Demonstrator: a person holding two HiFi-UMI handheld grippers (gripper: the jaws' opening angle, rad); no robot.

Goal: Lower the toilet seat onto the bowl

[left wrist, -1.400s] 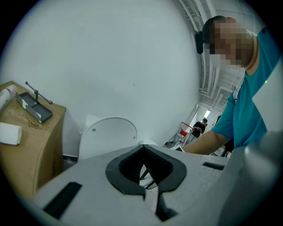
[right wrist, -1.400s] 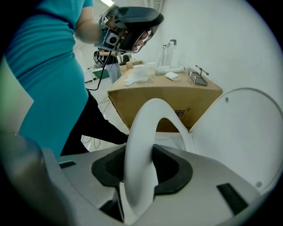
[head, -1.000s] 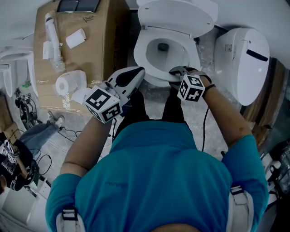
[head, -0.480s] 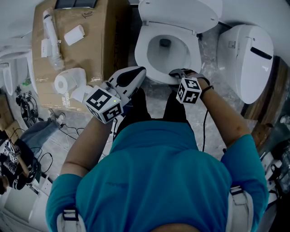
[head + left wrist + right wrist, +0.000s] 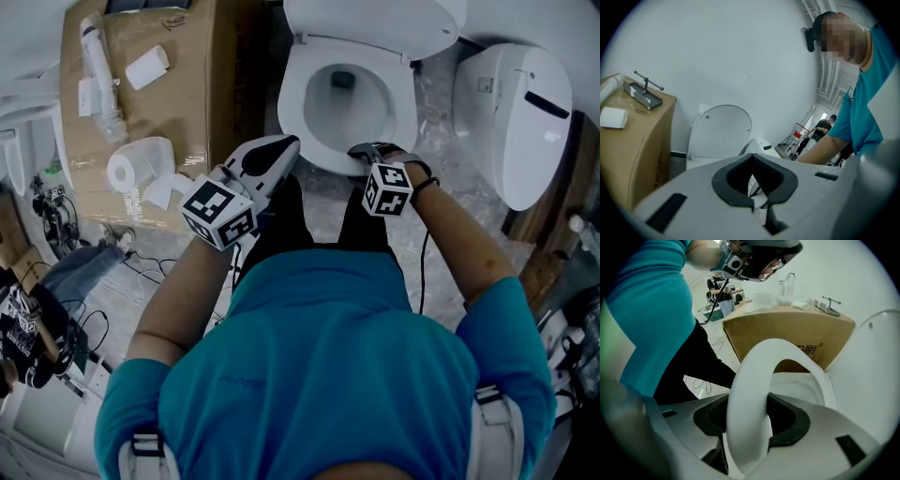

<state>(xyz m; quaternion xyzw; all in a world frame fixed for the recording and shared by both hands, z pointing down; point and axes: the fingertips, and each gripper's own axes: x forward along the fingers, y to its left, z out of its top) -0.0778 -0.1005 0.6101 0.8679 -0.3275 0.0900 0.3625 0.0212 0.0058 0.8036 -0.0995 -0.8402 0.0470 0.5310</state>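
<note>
The white toilet seat (image 5: 401, 98) lies low over the bowl, and the lid (image 5: 370, 23) stands up behind it. My right gripper (image 5: 361, 150) is at the seat's front edge. In the right gripper view the seat rim (image 5: 750, 394) fills the space between the jaws, still tilted a little above the bowl. These jaws have just been opening, but I see no gap between pads and rim. My left gripper (image 5: 286, 145) hovers left of the bowl's front, shut and empty. Its tips (image 5: 757, 206) meet in the left gripper view.
A cardboard box (image 5: 216, 84) stands left of the toilet, bearing a toilet paper roll (image 5: 131, 169) and small parts. A second white toilet unit (image 5: 516, 112) sits at the right. Cables and gear (image 5: 56, 225) lie on the floor at the left.
My right gripper has sunk slightly with the seat's front edge. The left gripper has dropped a little beside the bowl.
</note>
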